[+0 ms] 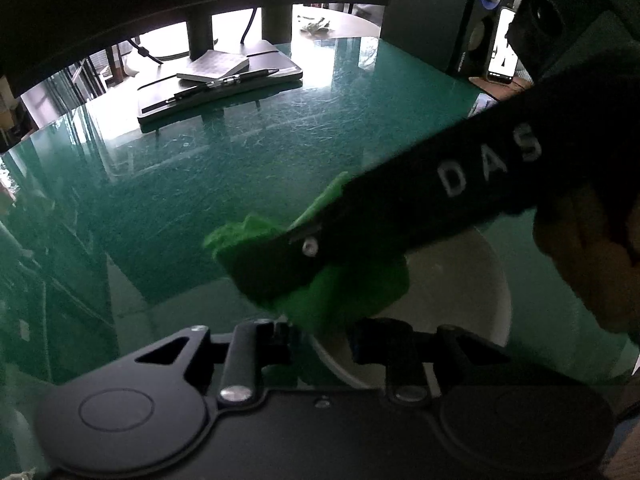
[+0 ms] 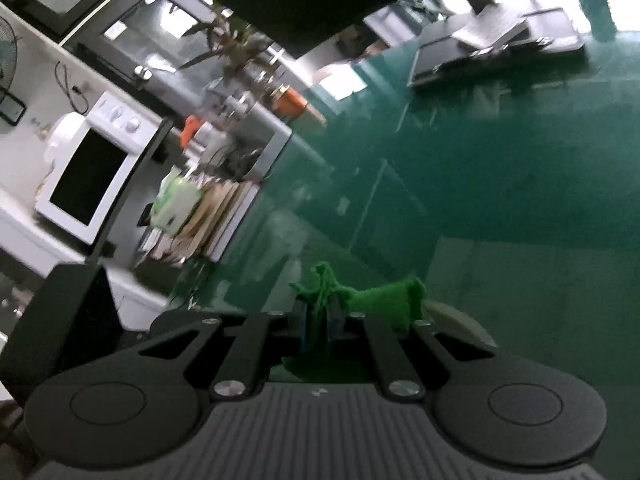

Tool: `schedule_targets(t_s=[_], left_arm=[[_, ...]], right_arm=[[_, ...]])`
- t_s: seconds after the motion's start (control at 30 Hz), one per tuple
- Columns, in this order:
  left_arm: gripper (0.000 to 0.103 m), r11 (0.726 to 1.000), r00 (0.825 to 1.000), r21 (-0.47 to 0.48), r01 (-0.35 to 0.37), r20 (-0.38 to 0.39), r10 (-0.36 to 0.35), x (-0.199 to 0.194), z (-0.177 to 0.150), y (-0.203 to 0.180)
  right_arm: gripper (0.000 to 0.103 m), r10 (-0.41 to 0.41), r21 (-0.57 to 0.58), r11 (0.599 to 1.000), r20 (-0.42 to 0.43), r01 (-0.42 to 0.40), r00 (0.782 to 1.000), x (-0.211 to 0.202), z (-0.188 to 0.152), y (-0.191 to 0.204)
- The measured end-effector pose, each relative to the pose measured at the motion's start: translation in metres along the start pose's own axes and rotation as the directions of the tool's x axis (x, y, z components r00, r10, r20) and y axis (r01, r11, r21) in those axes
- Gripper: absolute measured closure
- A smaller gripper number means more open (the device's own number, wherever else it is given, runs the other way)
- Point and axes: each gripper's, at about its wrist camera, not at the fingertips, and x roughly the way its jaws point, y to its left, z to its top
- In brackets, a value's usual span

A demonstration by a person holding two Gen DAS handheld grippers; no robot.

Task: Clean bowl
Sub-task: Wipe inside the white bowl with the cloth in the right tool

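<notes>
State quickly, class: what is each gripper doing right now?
Left gripper: shut on the rim of the white bowl.
Right gripper: shut on the green cloth, over the bowl.

- The left wrist view looked steeply down, close over the green table (image 1: 240, 152).
- The right wrist view was tilted, looking shallower across it.
- Both showed the green cloth (image 1: 352, 292) (image 2: 384, 300) and the bowl (image 1: 460, 280) (image 2: 460, 316).
</notes>
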Motion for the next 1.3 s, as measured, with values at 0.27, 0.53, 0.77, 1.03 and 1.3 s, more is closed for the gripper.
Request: schedule_targets(t_s=[0.27, 0.53, 0.77, 1.03, 1.3], left_arm=[[0.077, 1.0, 1.0, 0.011, 0.007, 0.002, -0.007, 0.002, 0.001, -0.004], [0.077, 1.0, 1.0, 0.011, 0.009, 0.0, -0.009, 0.003, 0.001, -0.004], [0.077, 1.0, 1.0, 0.012, 0.012, 0.001, -0.012, 0.004, 0.001, -0.006], [0.075, 1.0, 1.0, 0.018, 0.007, -0.004, -0.006, 0.005, 0.001, -0.008], [0.072, 1.0, 1.0, 0.02, 0.007, -0.003, -0.007, 0.005, 0.001, -0.01]], right_arm=[[0.097, -0.075, 0.056, 0.996, 0.058, 0.072, 0.995, -0.02, 0.011, -0.018], [0.096, -0.018, 0.01, 1.0, -0.002, 0.018, 1.0, -0.001, 0.0, -0.001], [0.097, -0.086, 0.084, 0.993, 0.07, 0.08, 0.994, -0.023, 0.011, -0.024], [0.096, -0.041, 0.058, 0.998, 0.029, 0.039, 0.999, -0.008, 0.003, -0.01], [0.098, -0.09, 0.079, 0.993, 0.077, 0.084, 0.993, -0.022, 0.006, -0.022]])
